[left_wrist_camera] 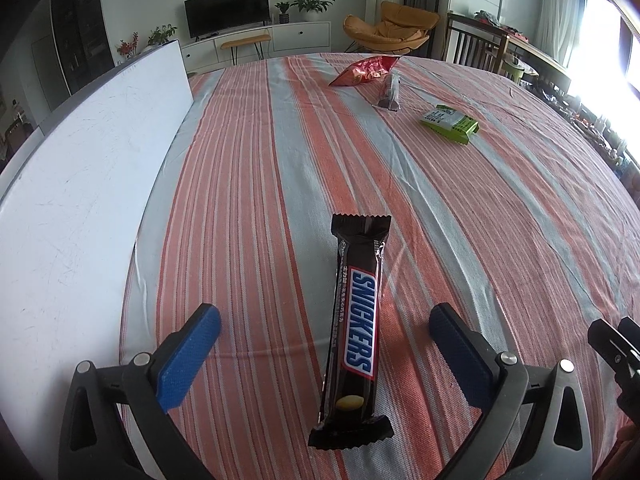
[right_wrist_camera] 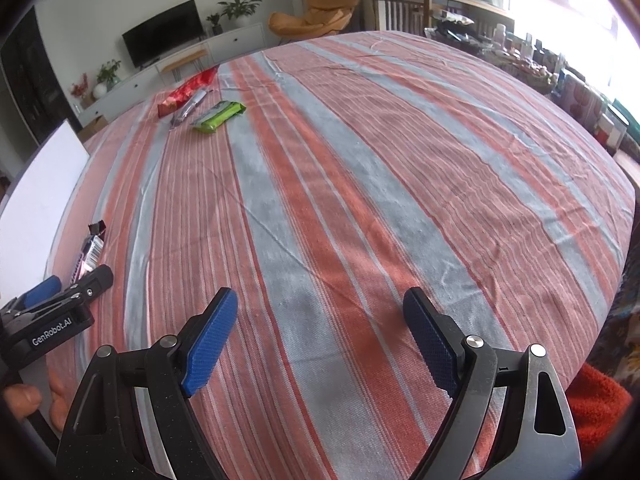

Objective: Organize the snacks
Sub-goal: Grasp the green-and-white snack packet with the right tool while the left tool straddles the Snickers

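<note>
Snickers bar [left_wrist_camera: 354, 336]: dark brown wrapper

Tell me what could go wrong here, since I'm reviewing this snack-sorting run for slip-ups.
1. The Snickers bar lies between the open left tongs, untouched; pulling back carelessly could nudge it askew.
2. The red bag, dark packet and green packet sit close together far off, so reaching one may knock another.
</note>
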The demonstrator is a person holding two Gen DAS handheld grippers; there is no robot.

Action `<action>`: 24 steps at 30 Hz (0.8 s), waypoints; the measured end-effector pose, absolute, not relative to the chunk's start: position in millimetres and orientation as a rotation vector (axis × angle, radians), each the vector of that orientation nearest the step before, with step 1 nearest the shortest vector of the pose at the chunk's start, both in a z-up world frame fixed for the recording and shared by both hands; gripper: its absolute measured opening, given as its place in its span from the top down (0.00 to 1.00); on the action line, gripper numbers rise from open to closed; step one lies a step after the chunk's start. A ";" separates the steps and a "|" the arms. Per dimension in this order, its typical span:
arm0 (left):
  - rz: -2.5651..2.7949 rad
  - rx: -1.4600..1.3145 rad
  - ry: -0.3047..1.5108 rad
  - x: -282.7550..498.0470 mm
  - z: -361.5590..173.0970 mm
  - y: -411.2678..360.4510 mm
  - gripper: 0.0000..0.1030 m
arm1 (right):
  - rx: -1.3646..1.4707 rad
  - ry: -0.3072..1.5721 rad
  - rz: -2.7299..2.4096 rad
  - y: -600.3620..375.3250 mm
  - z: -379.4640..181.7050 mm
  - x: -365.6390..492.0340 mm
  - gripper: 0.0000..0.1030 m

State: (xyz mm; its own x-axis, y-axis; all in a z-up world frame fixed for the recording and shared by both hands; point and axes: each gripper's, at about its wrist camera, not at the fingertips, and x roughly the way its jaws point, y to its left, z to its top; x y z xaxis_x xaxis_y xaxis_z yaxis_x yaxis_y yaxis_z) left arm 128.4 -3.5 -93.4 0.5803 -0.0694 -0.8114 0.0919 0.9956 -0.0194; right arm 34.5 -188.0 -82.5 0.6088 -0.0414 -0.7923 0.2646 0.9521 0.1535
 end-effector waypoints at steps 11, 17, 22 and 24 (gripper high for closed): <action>-0.096 0.026 0.947 128.4 -93.5 -3.4 0.00 | 0.496 0.896 -0.081 -226.0 -59.5 88.3 0.15; -0.096 0.025 0.947 128.2 -93.5 -3.2 0.00 | 0.483 1.050 -0.006 -197.3 -60.7 207.8 0.18; -0.096 0.025 0.947 128.4 -93.5 -3.1 0.00 | 0.454 1.095 -0.076 -156.0 -72.2 277.5 0.18; -0.096 0.025 0.947 128.3 -93.6 -3.6 0.00 | 0.360 1.093 -0.110 -139.0 -74.9 294.6 0.18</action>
